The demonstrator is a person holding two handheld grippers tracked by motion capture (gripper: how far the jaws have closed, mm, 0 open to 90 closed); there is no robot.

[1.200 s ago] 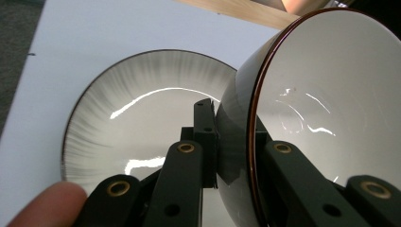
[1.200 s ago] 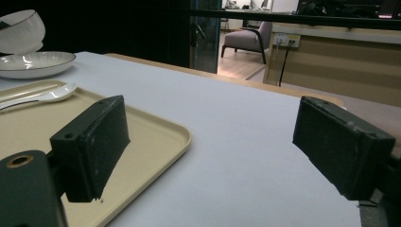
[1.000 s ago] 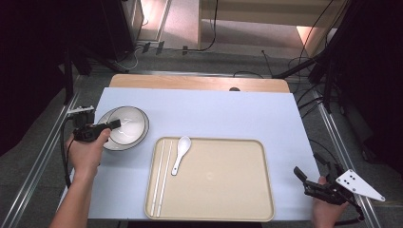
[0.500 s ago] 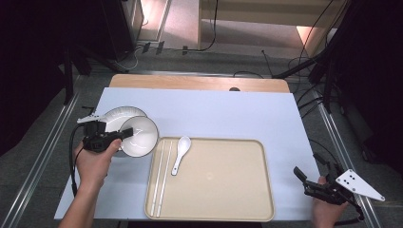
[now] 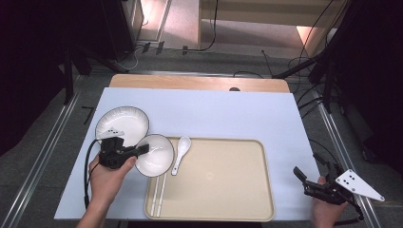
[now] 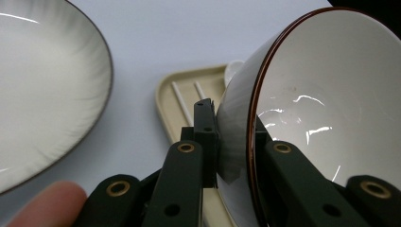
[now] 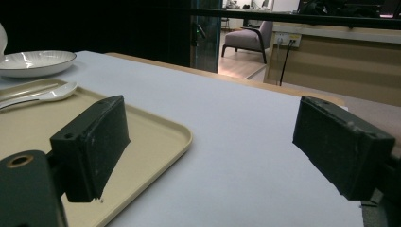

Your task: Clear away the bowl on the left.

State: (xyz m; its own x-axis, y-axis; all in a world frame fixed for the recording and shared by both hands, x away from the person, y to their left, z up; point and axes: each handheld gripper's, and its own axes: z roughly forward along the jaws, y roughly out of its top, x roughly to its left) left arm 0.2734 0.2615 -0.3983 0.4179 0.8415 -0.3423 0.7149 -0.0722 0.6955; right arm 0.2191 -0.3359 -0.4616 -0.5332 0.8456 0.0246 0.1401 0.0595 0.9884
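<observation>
The left claw [image 5: 139, 151] is clamped on the rim of a white bowl [image 5: 155, 155], one jaw inside the wall and one outside, as the left gripper view shows; pinching the thin edge is likely the only hold a two-jaw claw can get on a bowl this broad. The bowl [image 6: 302, 118] hangs tilted, its brown-edged mouth turned sideways, over the left border of the beige tray [image 5: 228, 190]. From the claw, the larger white plate [image 5: 122, 124] lies just beside it at about eleven o'clock on the worktop [image 5: 214, 114], bare and apart from the bowl. At about three o'clock a white spoon [image 5: 181, 147] rests on the tray's upper left part, with a pair of chopsticks [image 5: 159, 192] laid along the tray's left side below it. My guess is the bowl is bound for the tray's open middle. The right claw [image 5: 309, 183] waits at the worktop's near right corner, jaws spread wide and holding nothing.
</observation>
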